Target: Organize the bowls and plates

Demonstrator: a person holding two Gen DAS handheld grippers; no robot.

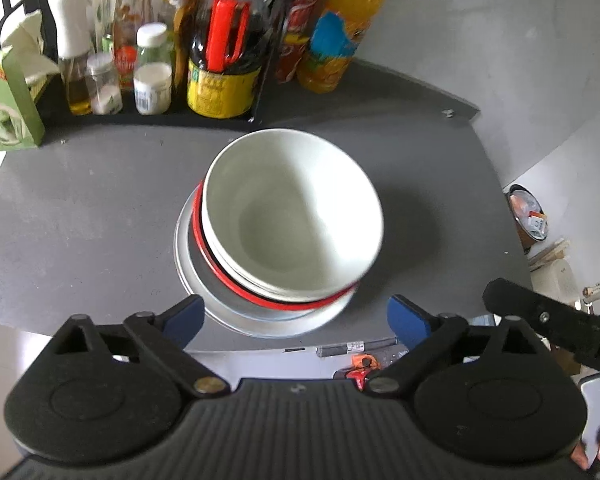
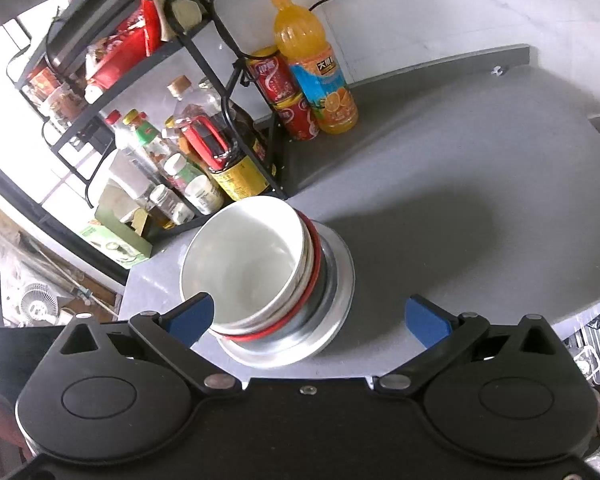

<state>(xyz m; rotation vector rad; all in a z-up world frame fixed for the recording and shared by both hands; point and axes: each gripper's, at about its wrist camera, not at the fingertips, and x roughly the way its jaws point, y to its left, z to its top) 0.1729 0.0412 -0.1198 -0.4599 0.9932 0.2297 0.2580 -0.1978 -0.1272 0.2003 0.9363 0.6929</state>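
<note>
A white bowl (image 1: 292,216) is sitting at the top of a nested stack near the middle of a grey table (image 1: 80,216), resting inside a second white bowl whose rim is showing just beneath it. Under these a red-rimmed dish (image 1: 236,280) is peeking out, and the whole pile is standing on a silver metal plate (image 1: 268,320) that is lying flat on the tabletop.

The left gripper (image 1: 296,318) is hovering at the table's near edge with its blue-tipped jaws spread wide and holding nothing, the stack lying just ahead of the gap between them. The right gripper (image 2: 308,316) is likewise gaping open and empty; in its own view the left blue fingertip (image 2: 192,316) is overlapping the top bowl's rim (whether it is actually touching cannot be told).

Behind the stack, a black wire rack (image 2: 220,80) is crowding the table's far left corner with condiments: a dark sauce bottle with a yellow label and red handle (image 1: 224,64), a small white-capped jar (image 1: 153,72) and an oil bottle (image 1: 74,68). A green tissue box (image 1: 10,100) is standing at the far left. To the right of the rack, an orange juice bottle (image 1: 340,32) is standing beside stacked red cans (image 2: 288,96).
</note>
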